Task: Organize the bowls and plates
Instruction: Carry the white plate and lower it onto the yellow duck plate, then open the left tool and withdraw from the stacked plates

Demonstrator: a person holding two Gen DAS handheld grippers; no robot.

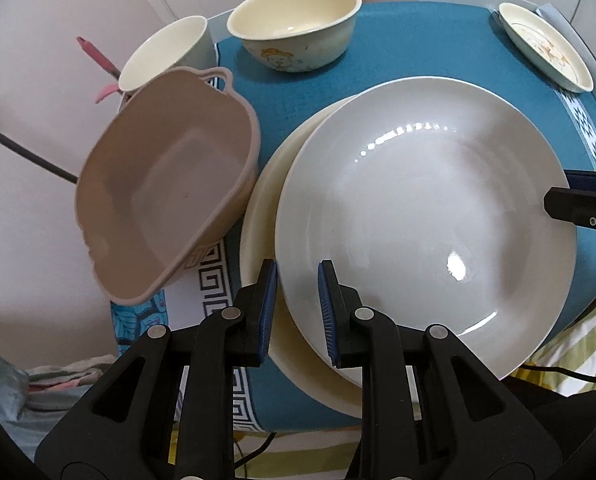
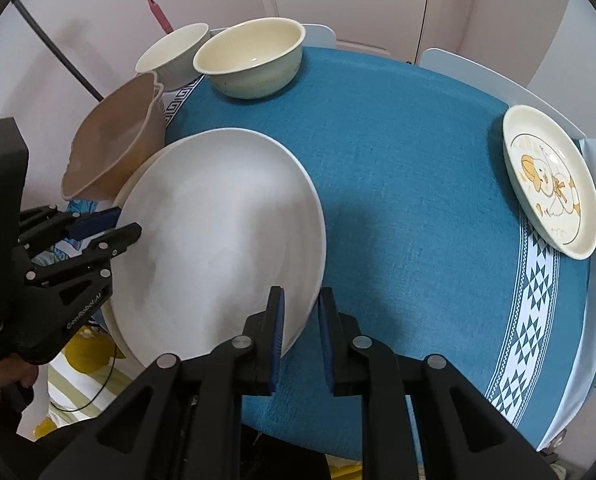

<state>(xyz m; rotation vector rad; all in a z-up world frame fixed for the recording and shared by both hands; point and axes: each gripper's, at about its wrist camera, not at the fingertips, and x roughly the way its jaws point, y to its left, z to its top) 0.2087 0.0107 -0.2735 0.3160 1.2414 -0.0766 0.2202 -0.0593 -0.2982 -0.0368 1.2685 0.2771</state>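
Bowls point(image 1: 294, 26), beige basin point(image 1: 166, 184) crowding white plate point(image 1: 425, 208)

A blue tablecloth point(image 2: 397, 168) covers the table, filling the middle of the right wrist view; a white band of dark triangles point(image 2: 537, 304) runs down its right side; a key-pattern border point(image 1: 218, 280) shows at lower centre of the left wrist view; a pink utensil handle point(image 2: 160, 16) stands at upper left; a dark cable point(image 1: 26, 152) crosses the left edge; striped yellow-green fabric point(image 1: 569, 344) lies at lower right.
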